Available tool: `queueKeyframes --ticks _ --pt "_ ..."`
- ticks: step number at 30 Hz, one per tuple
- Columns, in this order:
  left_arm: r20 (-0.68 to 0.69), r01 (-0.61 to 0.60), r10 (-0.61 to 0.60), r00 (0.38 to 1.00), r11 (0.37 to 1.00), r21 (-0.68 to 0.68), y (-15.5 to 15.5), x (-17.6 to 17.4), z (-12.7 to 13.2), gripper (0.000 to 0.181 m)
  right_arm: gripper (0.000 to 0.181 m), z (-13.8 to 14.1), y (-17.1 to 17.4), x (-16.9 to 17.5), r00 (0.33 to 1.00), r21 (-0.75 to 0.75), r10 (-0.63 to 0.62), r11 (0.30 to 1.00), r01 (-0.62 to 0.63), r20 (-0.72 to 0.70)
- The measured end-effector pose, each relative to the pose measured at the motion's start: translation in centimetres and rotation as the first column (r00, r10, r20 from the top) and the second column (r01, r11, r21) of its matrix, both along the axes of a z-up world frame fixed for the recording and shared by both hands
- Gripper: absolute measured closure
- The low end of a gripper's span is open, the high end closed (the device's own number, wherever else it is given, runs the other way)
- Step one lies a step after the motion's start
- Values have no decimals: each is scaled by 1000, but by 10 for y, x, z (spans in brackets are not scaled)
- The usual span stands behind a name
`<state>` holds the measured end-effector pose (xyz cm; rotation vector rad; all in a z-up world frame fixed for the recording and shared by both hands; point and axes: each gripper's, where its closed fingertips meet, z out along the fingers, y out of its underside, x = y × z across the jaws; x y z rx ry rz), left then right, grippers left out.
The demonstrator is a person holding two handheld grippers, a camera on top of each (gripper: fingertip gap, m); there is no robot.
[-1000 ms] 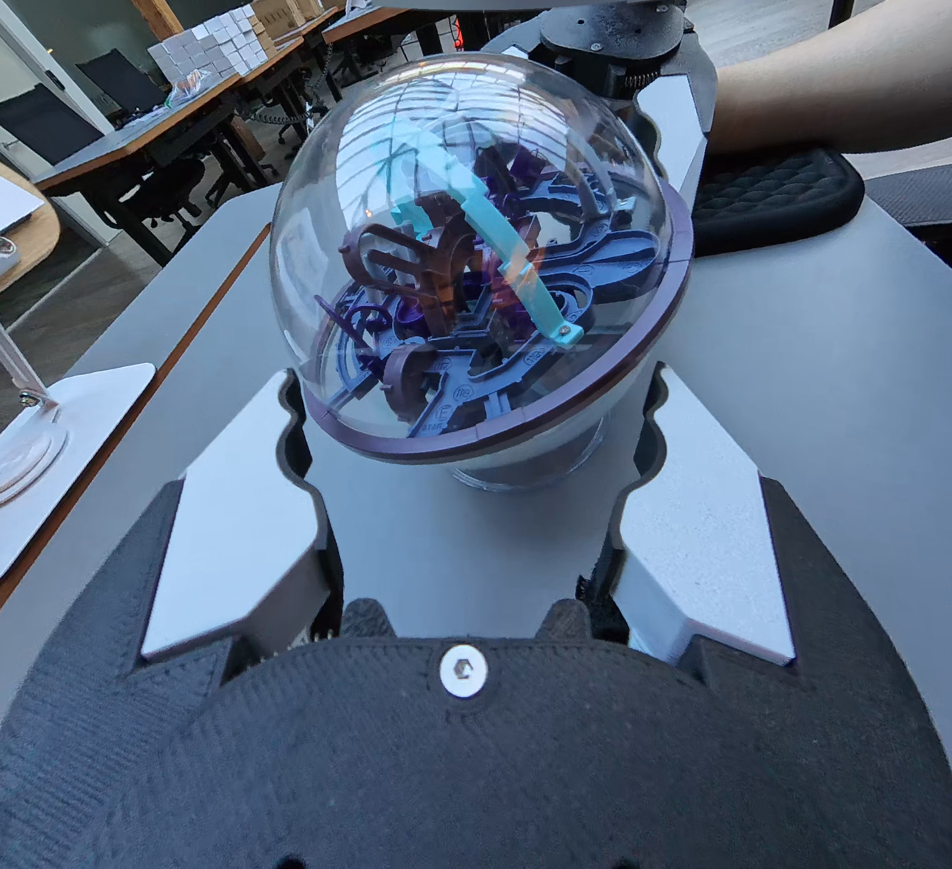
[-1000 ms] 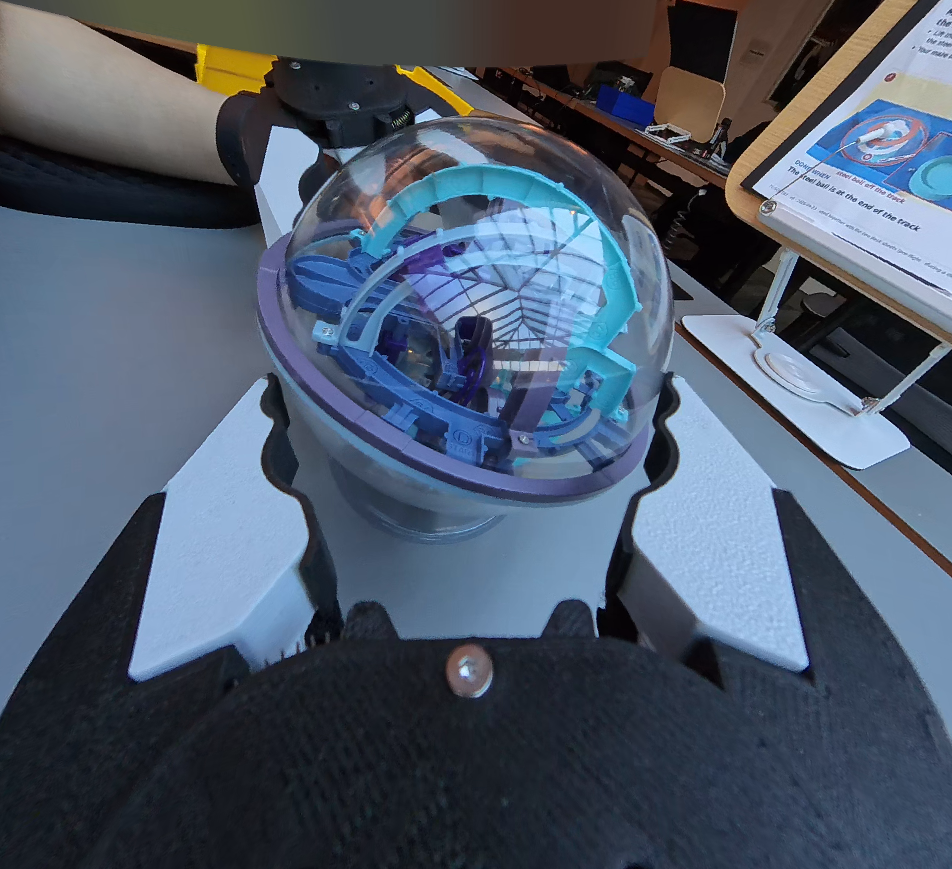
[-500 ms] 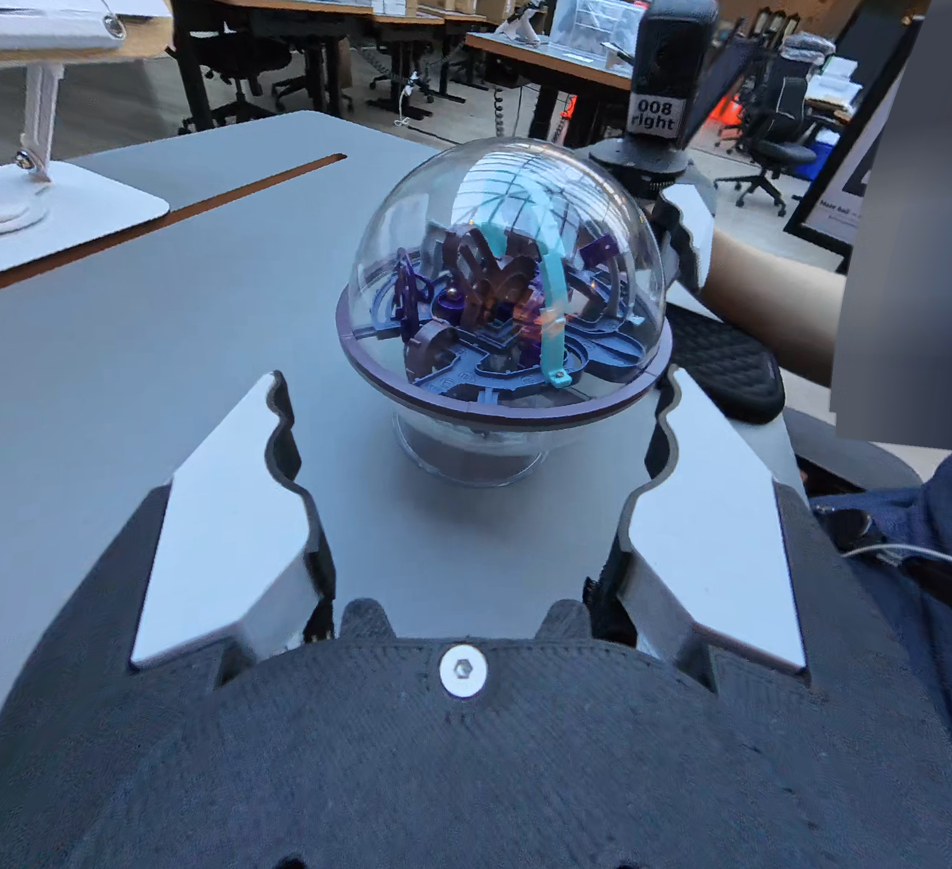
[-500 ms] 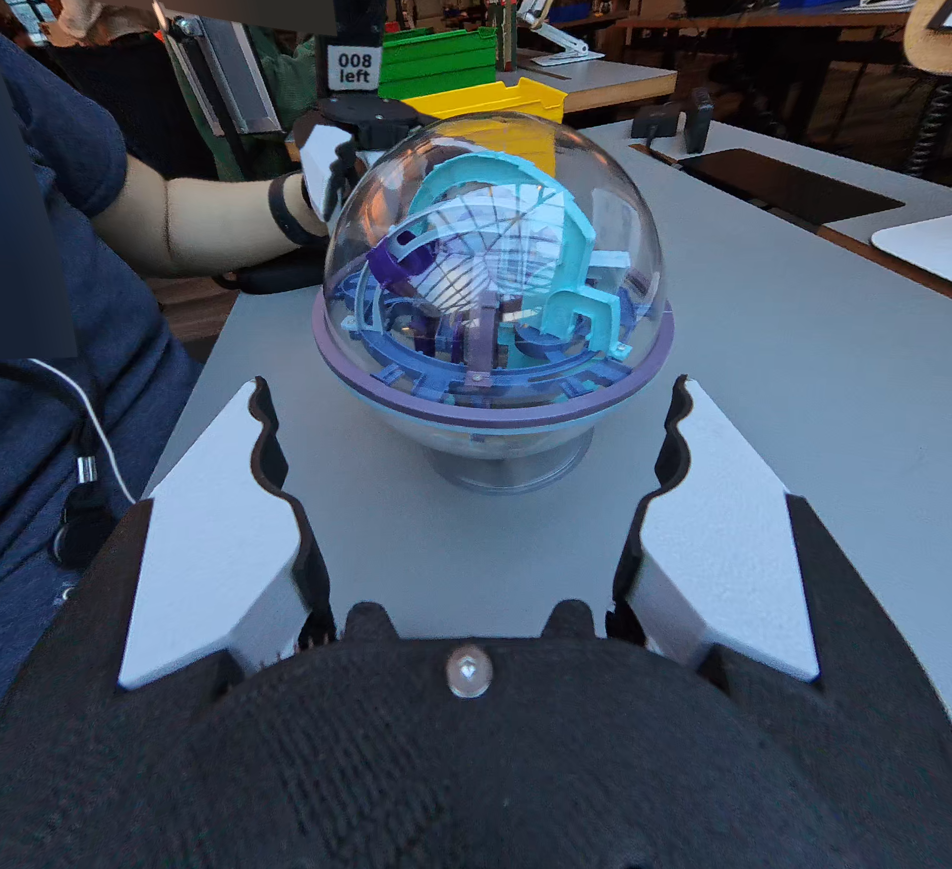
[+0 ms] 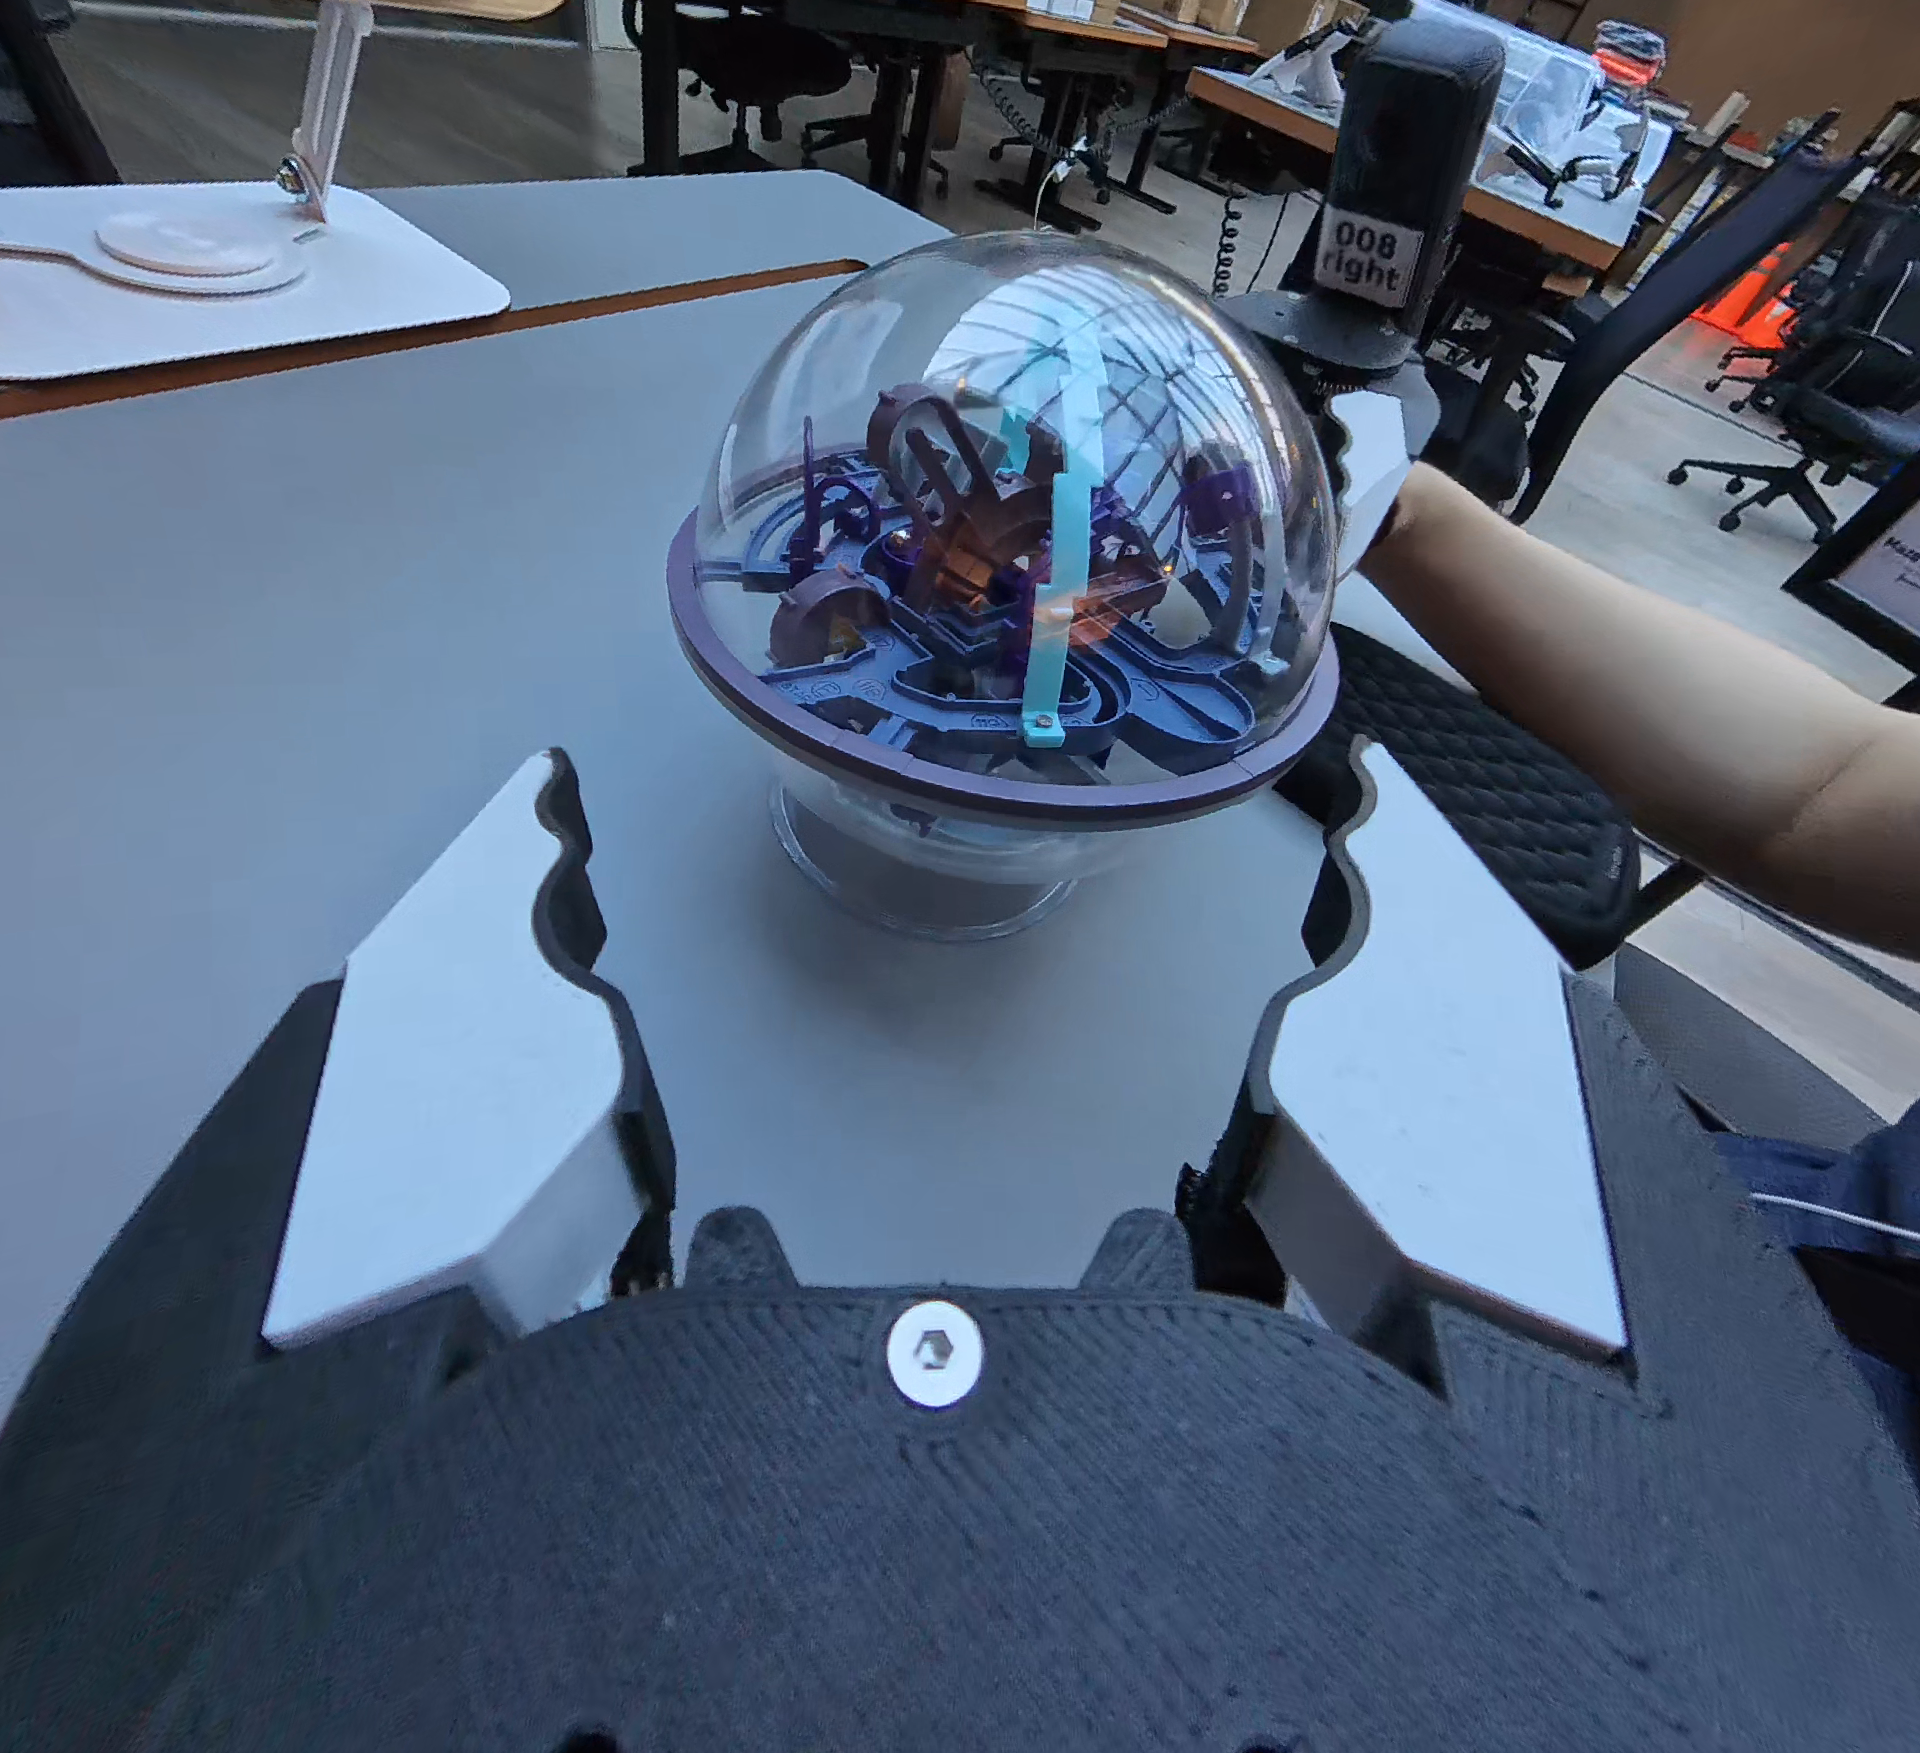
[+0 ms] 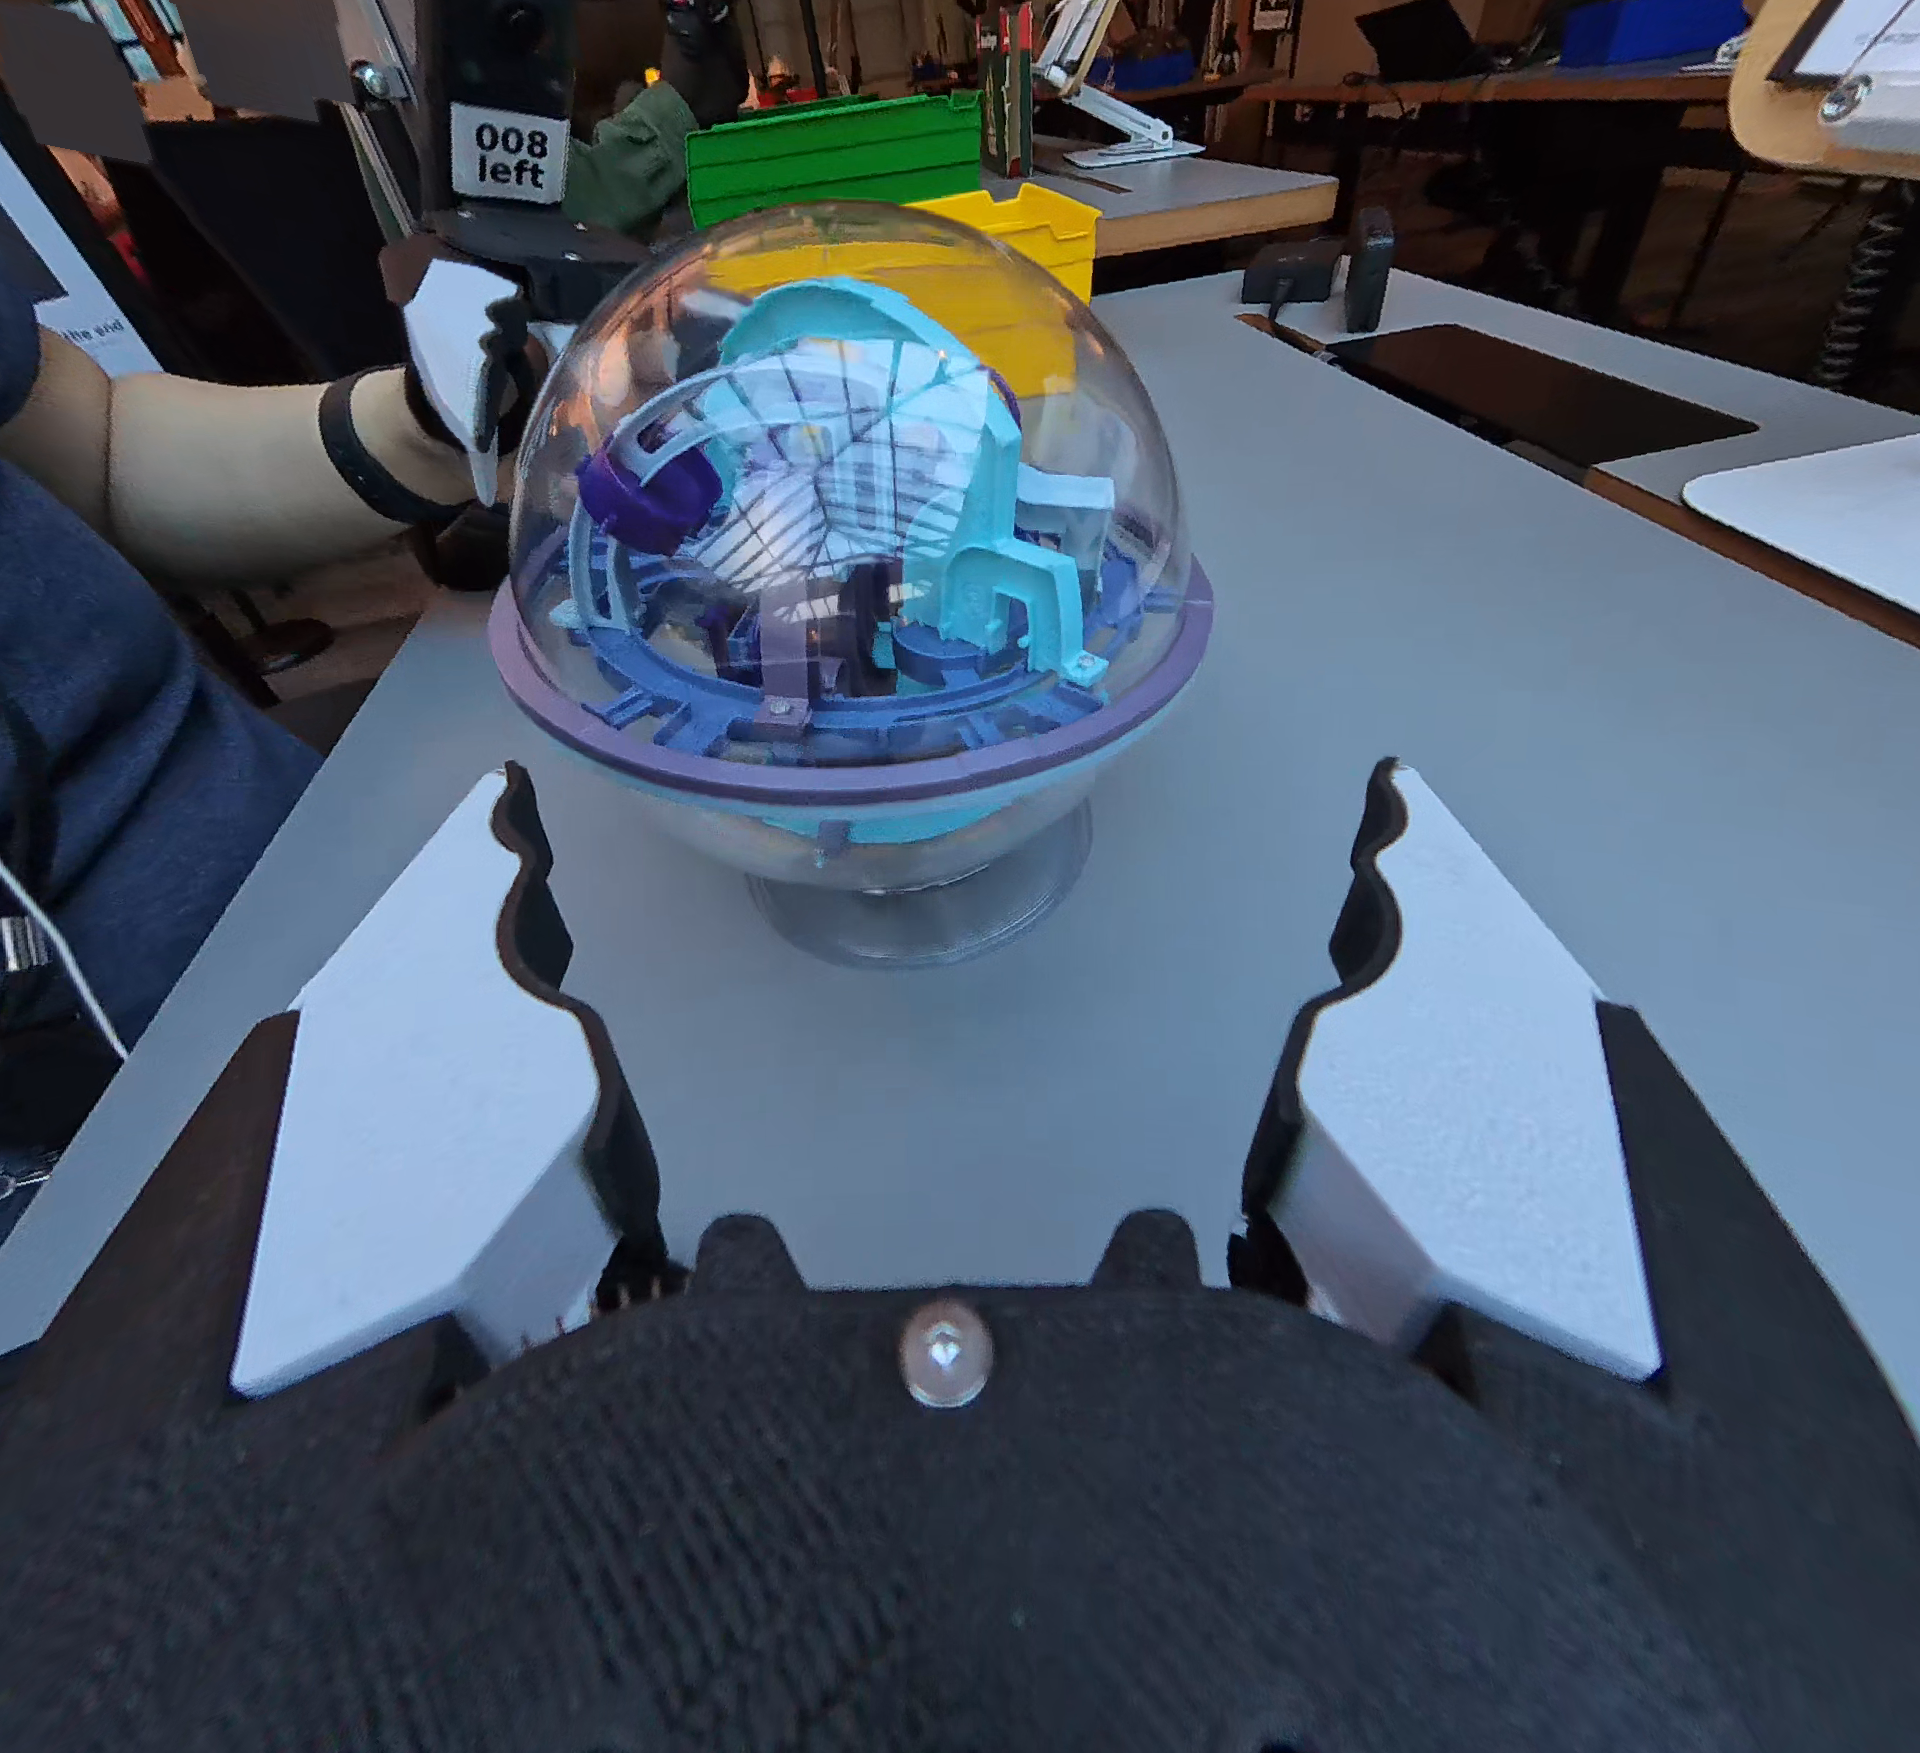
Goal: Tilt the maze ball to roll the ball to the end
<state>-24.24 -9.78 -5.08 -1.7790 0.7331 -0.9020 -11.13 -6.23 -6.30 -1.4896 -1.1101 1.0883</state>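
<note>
The maze ball (image 5: 1003, 550) is a clear sphere with a purple rim and blue, brown and teal tracks inside. It rests on a clear ring stand (image 5: 925, 893) on the grey table (image 5: 312, 664). It also shows in the right wrist view (image 6: 852, 540). My left gripper (image 5: 956, 758) is open and empty, its white fingers (image 5: 468, 1028) short of the ball on the near side. My right gripper (image 6: 948, 768) is open and empty on the opposite side, fingers (image 6: 1455, 1059) also clear of the ball. Each gripper shows beyond the ball in the other's view. I cannot pick out the small ball for certain.
A paper holder with a white base (image 5: 208, 269) stands at the table's far left. A person's forearm (image 5: 1662, 685) and a black mesh armrest (image 5: 1475, 830) lie to the right. Yellow (image 6: 997, 249) and green bins (image 6: 831, 155) and a black pad (image 6: 1538, 394) lie beyond.
Both grippers have drawn back from the sides of the maze ball and come lower. The ball, tilted a second ago, now sits nearly level on its stand.
</note>
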Motion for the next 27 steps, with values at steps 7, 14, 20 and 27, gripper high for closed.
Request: queueKeyframes --ticks 7,14,20,27 --pt "24 -4 5 1000 999 -40 -2 6 -10 44 30 -5 -3 4 1000 -41 -16 999 16 -12" --pt "-79 -36 38 996 999 37 -3 -6 -28 45 30 -6 -6 4 999 -39 -46 998 46 -5" --pt "-188 -14 23 982 999 50 -1 2 -48 49 30 -7 8 16 982 -73 -179 982 175 -57" --pt "-245 73 -67 967 997 18 2 19 -62 49 31 12 5 22 972 -2 -226 974 227 -59"
